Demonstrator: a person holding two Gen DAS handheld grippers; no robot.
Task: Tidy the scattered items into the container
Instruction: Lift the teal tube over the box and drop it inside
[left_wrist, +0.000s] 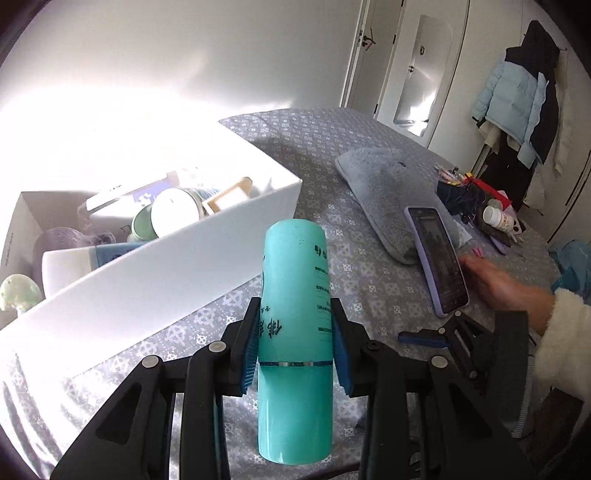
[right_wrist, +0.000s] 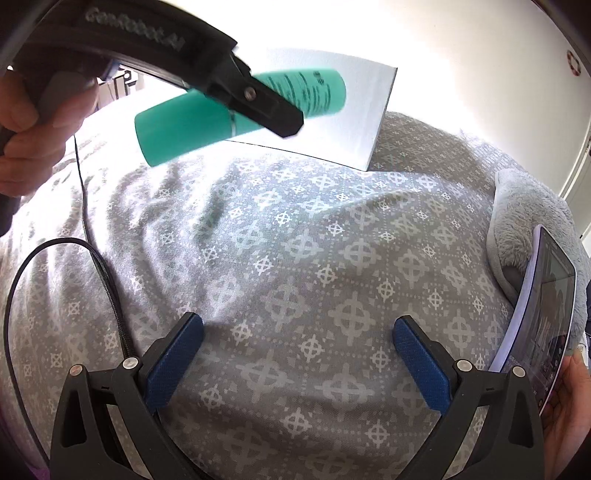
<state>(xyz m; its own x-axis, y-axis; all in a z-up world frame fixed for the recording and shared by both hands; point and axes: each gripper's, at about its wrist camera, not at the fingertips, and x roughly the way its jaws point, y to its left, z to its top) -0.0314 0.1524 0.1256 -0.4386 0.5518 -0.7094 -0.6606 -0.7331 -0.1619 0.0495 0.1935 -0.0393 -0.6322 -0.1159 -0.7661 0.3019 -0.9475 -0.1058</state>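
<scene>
A: At the centre of our frame, the teal bottle (left_wrist: 293, 332) is clamped between the blue pads (left_wrist: 249, 354) of our left gripper (left_wrist: 293, 349), lifted clear of the patterned grey bedspread (left_wrist: 321, 155). The pads press its sides near the silver band, the jaws drawn in only as far as the bottle's width allows.

B: From our right wrist view we see the same bottle (right_wrist: 177, 129) lying crosswise in that gripper, held in front of the white container (right_wrist: 354, 118) (slightly blurred).

A: That white container (left_wrist: 155, 280) sits on the bed just left of the bottle. Inside it we make out a round tin (left_wrist: 177, 214), a white tube (left_wrist: 74, 266), a small wooden frame (left_wrist: 227, 197) and other items, partly washed out by glare.

B: Our right gripper (right_wrist: 297, 362) hovers low over the bedspread (right_wrist: 295, 240), its jaws spread wide with nothing between them.

A: Beside it, a hand (left_wrist: 502, 288) in a fluffy white sleeve (left_wrist: 565, 339) props up a phone (left_wrist: 437, 258) against a grey plush cushion (left_wrist: 384, 199).

B: Farther back we see a clutter of small things, including a white pill bottle (left_wrist: 498, 218), and jackets (left_wrist: 524, 96) hanging by the wall.
</scene>
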